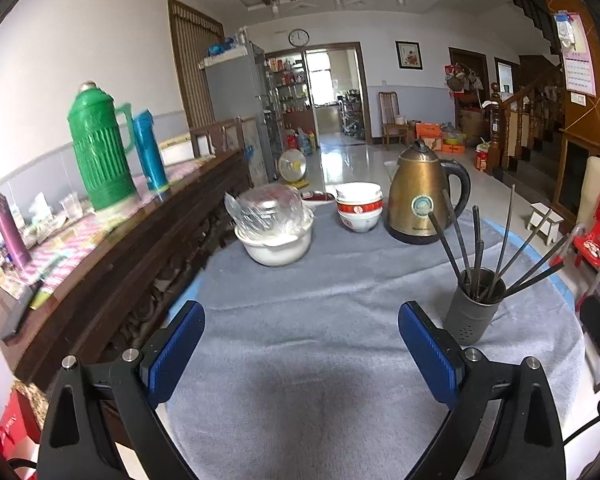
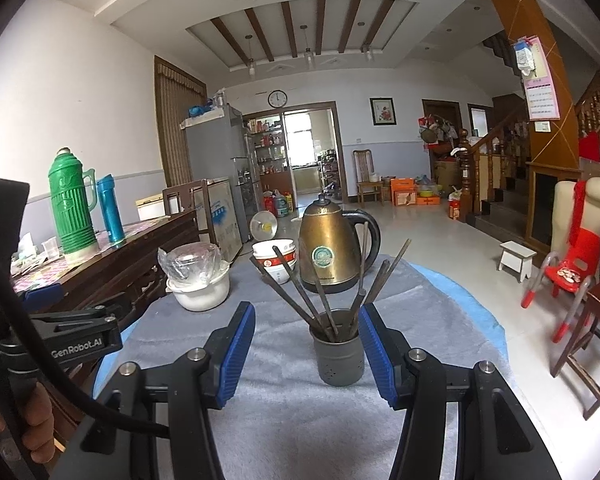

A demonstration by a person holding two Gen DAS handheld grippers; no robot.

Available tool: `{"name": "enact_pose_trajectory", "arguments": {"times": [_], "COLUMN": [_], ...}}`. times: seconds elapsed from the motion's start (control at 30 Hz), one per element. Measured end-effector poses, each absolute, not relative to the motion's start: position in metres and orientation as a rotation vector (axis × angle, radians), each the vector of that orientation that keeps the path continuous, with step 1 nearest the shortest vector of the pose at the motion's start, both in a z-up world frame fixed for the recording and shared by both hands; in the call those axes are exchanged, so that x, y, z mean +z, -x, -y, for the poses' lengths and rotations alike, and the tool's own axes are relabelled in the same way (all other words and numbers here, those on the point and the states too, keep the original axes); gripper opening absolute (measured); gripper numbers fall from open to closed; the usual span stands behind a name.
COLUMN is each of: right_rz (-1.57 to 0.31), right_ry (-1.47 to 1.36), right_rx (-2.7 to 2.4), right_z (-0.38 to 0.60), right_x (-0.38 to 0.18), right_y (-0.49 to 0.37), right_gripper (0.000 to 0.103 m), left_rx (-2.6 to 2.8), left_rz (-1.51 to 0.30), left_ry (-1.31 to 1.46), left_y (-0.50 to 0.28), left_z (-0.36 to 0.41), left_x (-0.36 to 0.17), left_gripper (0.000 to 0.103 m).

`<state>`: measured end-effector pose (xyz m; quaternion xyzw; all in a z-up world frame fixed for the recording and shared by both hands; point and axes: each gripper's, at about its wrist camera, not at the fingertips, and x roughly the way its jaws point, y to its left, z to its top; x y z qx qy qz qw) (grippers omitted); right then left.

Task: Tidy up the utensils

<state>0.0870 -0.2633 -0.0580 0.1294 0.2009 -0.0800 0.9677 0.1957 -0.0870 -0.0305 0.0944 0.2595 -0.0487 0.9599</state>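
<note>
A dark grey utensil cup (image 1: 471,312) stands upright on the grey cloth, holding several dark chopsticks (image 1: 504,236) that fan out of its top. My left gripper (image 1: 302,320) is open and empty, low over the cloth, with the cup just beyond its right finger. In the right wrist view the cup (image 2: 339,354) sits a little ahead of my right gripper (image 2: 307,326), nearer its right finger, with the chopsticks (image 2: 300,288) fanning upward. The right gripper is open and holds nothing.
Behind the cup stand a brass kettle (image 1: 418,196), stacked red-and-white bowls (image 1: 359,206) and a white pot with a plastic-wrapped lid (image 1: 276,228). A dark wooden sideboard (image 1: 112,264) with a green thermos (image 1: 100,148) runs along the left. The table edge curves at the right (image 2: 480,316).
</note>
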Motion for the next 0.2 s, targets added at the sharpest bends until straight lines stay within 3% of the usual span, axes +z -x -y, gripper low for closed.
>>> {"name": "enact_pose_trajectory", "arguments": {"times": [0.2], "right_rz": [-0.499], "right_ry": [-0.259], "right_rx": [-0.182], "right_z": [0.279], "right_x": [-0.097], "right_y": [-0.097], "right_gripper": [0.059], "left_rx": [-0.157], "left_rz": [-0.684], "left_ry": [-0.123], "left_y": [-0.243], "left_z": [0.074], "left_x": [-0.083], "left_gripper": [0.097]}}
